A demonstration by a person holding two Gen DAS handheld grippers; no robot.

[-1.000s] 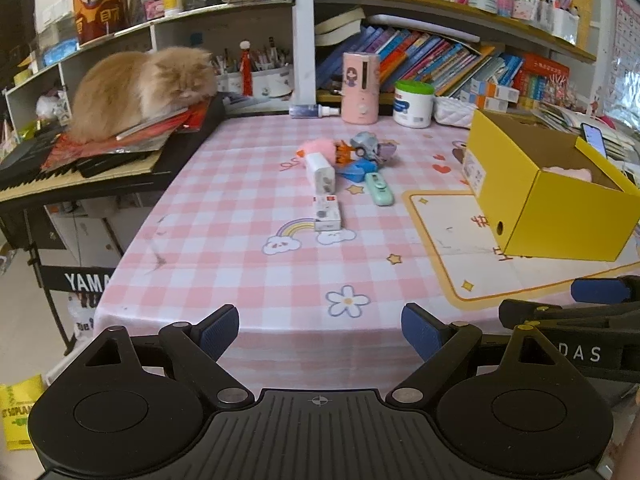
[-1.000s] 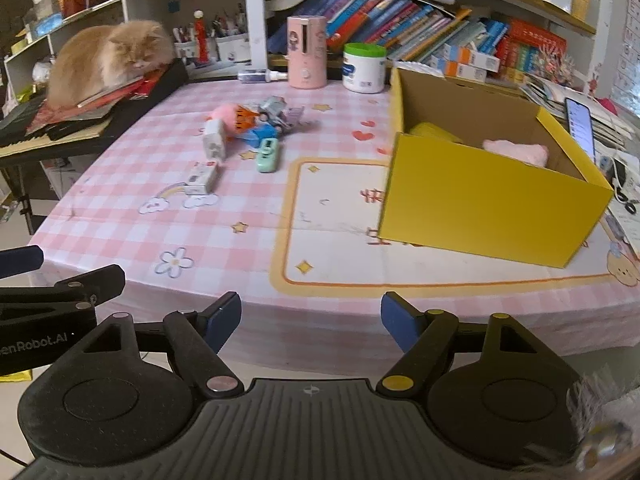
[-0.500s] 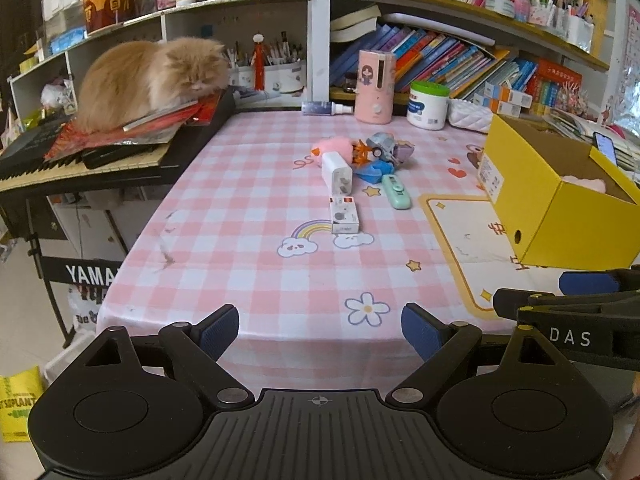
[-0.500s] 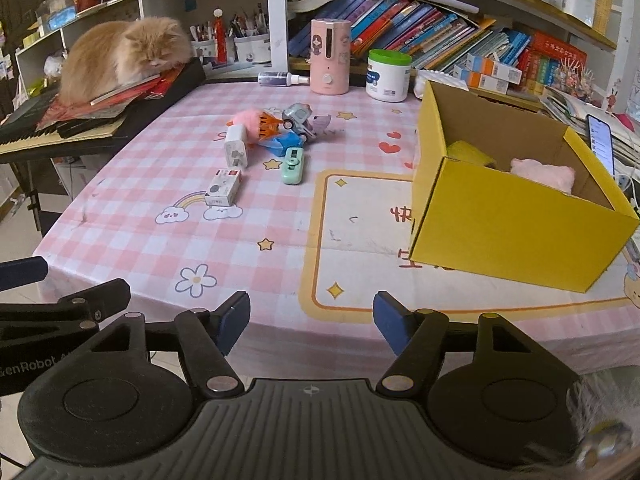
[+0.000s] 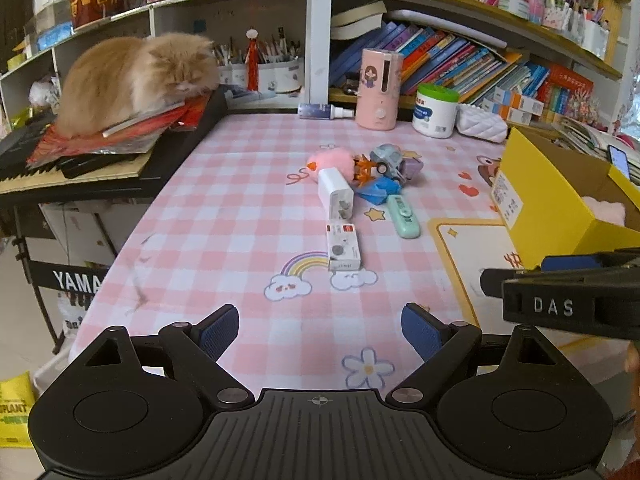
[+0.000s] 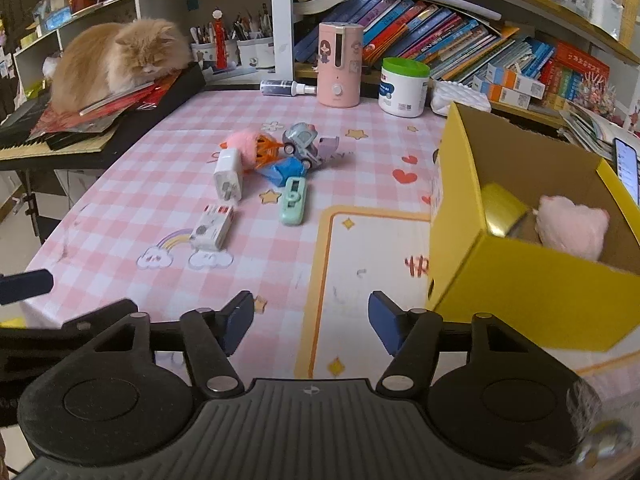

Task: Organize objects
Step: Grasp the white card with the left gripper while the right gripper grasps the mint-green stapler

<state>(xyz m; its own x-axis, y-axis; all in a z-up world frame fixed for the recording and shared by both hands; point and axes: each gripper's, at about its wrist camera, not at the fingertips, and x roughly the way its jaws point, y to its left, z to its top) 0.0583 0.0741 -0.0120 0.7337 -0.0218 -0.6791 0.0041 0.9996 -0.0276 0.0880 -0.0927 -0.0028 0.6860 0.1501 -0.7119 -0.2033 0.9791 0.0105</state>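
While the right hand-held gripper point(image 6: 311, 322) is closing on nothing, the left hand-held gripper point(image 5: 320, 332) is hanging spread; aiming squarely over the small white box point(image 5: 343, 246) is advisable.

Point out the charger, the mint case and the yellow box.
charger point(image 6: 228, 180): right wrist view, its pronged face.
mint case point(image 6: 294, 200): right wrist view, middle of its top.
yellow box point(image 6: 520, 280): right wrist view, near outer wall.

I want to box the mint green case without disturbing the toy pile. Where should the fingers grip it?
Grip the mint green case across its two long sides near the end nearest the camera, coming from above. It lies flat and its far end sits beside the blue toy.
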